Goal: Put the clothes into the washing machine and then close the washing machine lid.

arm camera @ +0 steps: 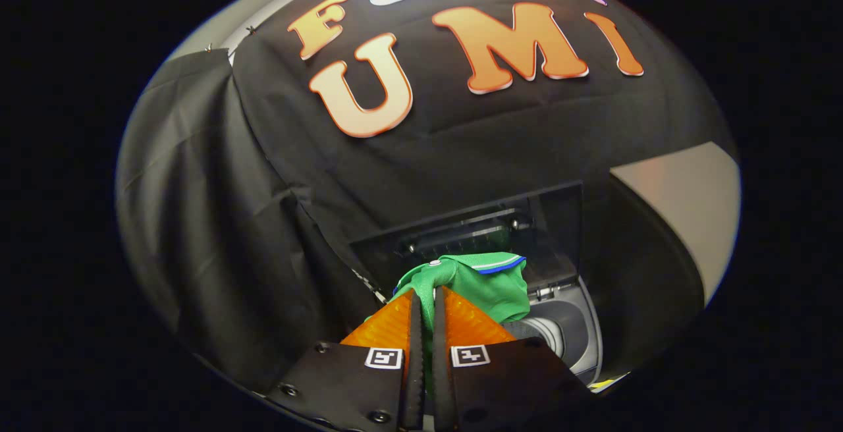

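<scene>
Your hand-held gripper (426, 294) sits closest to the lens, its two fingers (395, 320) drawn nearly together with only a thin slit between them, and green fabric shows in that slit, so you are clenching a fold of the green shirt (484, 280) between both fingers. That shirt bunches up just ahead of the fingertips and a little to their right, with its white-and-blue striped collar (497, 262) on top and a small white button (434, 263) near the fold. It hangs from your grip above the washing machine (579, 333), whose round grey opening (556, 330) lies below and to the right of the fingers, partly hidden by the cloth. Beyond the shirt, the machine's dark lid (546, 221) stands raised and open, tilted back toward the black cloth wall (263, 221) behind it. You cannot tell from here whether the shirt's lower edge touches the rim of the opening. A pale panel (685, 201) shows far off to the right, past the machine.
</scene>
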A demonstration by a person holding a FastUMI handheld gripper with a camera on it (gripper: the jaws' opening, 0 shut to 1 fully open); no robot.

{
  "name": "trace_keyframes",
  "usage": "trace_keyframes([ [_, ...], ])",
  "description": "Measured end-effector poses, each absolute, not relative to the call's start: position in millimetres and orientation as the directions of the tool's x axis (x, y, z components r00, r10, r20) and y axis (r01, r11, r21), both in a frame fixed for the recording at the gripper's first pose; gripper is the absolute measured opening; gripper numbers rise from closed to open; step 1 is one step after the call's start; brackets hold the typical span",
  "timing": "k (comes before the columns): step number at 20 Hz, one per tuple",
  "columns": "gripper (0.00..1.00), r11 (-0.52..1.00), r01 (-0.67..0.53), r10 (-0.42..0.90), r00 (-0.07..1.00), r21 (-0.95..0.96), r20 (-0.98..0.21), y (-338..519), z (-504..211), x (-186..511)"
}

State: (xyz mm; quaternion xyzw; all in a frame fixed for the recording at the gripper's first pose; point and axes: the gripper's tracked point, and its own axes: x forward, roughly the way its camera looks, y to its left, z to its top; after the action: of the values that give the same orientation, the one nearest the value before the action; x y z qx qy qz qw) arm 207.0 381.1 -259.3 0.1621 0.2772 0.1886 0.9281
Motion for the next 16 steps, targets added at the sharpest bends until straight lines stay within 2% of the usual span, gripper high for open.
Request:
trace_keyframes([
  [6,0.14,0.896,-0.187,0.407,0.707,0.403,-0.578,401,-376,221],
  [13,0.14,0.924,-0.129,0.357,0.627,0.360,-0.692,399,-465,222],
  [16,0.14,0.940,-0.099,0.324,0.561,0.327,-0.762,393,-497,218],
])
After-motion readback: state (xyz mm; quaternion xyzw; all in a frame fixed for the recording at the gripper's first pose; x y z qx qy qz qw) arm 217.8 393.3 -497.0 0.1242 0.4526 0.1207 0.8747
